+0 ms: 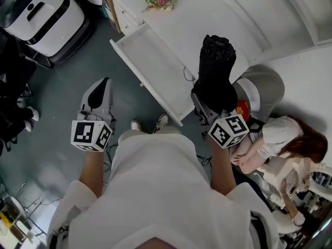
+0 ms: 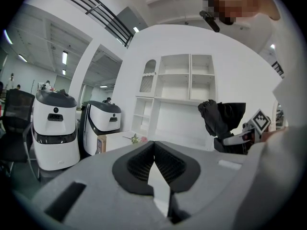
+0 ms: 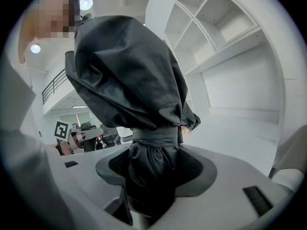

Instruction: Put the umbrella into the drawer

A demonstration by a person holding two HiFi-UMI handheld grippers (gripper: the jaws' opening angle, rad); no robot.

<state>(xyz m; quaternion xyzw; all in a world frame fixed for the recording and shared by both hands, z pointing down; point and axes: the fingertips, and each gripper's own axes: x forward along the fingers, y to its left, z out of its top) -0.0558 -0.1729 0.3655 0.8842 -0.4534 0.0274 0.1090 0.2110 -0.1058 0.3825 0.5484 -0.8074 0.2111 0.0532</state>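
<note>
A folded black umbrella stands up out of my right gripper, which is shut on its strapped lower end. In the right gripper view the umbrella fills the middle, its bundled fabric pinched between the jaws of the right gripper. It hangs over the right end of the open white drawer, which is pulled out of a white cabinet and looks empty. My left gripper is shut with nothing in it, over the floor left of the drawer. The left gripper view shows the left gripper with pads meeting and the umbrella at right.
A sprig of pink flowers lies on the white cabinet top. White machines stand at the far left. A person sits low at the right beside a grey seat. White shelves rise behind the cabinet.
</note>
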